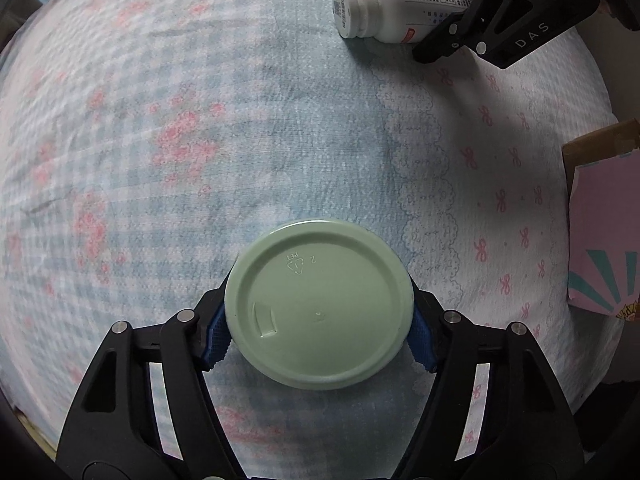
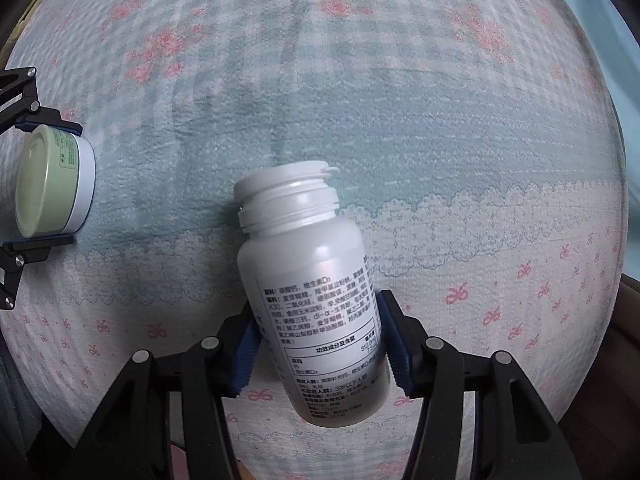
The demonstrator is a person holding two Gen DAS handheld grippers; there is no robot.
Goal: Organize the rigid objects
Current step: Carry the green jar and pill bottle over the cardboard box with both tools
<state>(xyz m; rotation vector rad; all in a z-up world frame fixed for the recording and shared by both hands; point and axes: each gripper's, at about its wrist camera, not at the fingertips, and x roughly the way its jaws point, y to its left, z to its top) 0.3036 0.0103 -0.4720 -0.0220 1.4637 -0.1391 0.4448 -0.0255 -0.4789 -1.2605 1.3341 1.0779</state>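
Observation:
My left gripper (image 1: pixel 318 336) is shut on a round pale green jar (image 1: pixel 318 304), its blue pads against both sides; I see the jar's green base with a recycling mark. The same jar (image 2: pixel 54 184) shows at the left of the right wrist view, with a white lid, held in the left gripper (image 2: pixel 44 182). My right gripper (image 2: pixel 320 344) is shut on a white pill bottle (image 2: pixel 316 300) with a white cap and a printed label, held over the bedsheet. In the left wrist view that bottle (image 1: pixel 384 10) lies top right in the right gripper (image 1: pixel 448 4).
A blue checked bedsheet with pink bows and flowers (image 1: pixel 200 140) covers the whole surface. A cardboard box with a pink patterned panel (image 1: pixel 604 220) stands at the right edge of the bed.

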